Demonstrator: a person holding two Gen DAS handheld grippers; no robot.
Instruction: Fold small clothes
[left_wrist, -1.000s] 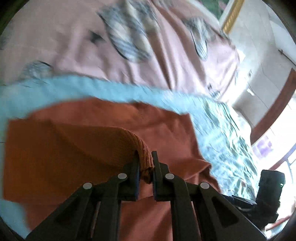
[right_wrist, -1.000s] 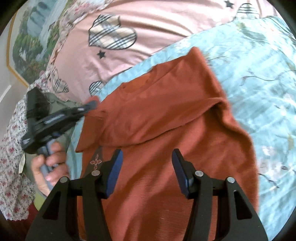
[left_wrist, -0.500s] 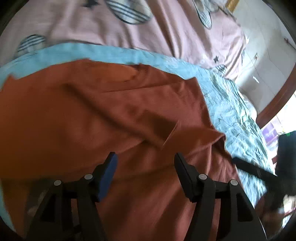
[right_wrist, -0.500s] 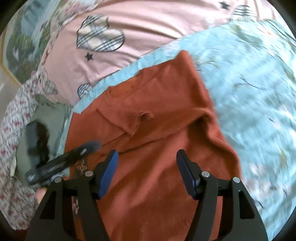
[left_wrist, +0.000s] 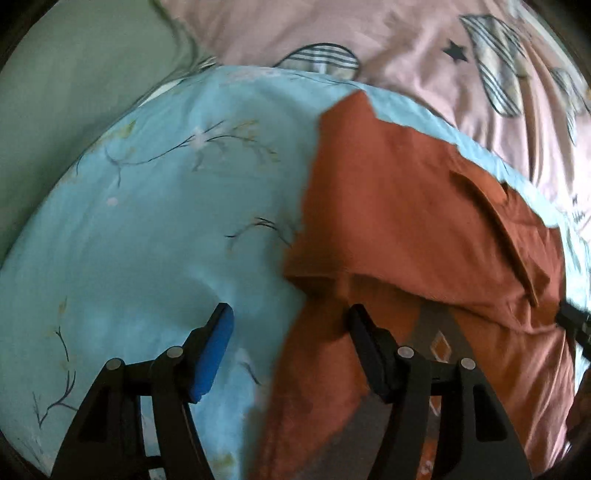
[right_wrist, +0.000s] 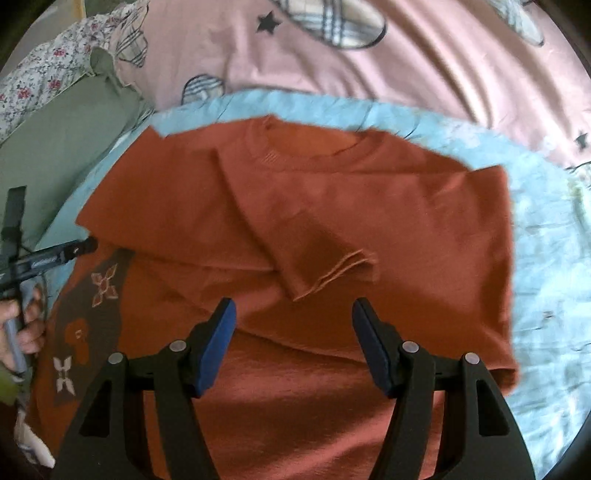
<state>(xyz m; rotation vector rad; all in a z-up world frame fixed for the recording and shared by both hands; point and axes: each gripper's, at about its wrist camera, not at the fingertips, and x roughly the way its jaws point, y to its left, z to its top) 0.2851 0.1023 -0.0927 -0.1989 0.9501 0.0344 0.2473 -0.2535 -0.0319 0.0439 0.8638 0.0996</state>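
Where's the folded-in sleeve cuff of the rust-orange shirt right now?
In the right wrist view, the sleeve cuff lies on the rust-orange shirt's chest, just ahead of the open right gripper.

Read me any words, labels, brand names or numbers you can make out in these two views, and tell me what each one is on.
No text can be read in either view.
left gripper: a pale mark along its side, too small and blurred to read.
shirt: its brown band shows only flower and diamond motifs, no letters.
pink cover: only stars and plaid shapes.
blue sheet: only branch prints.
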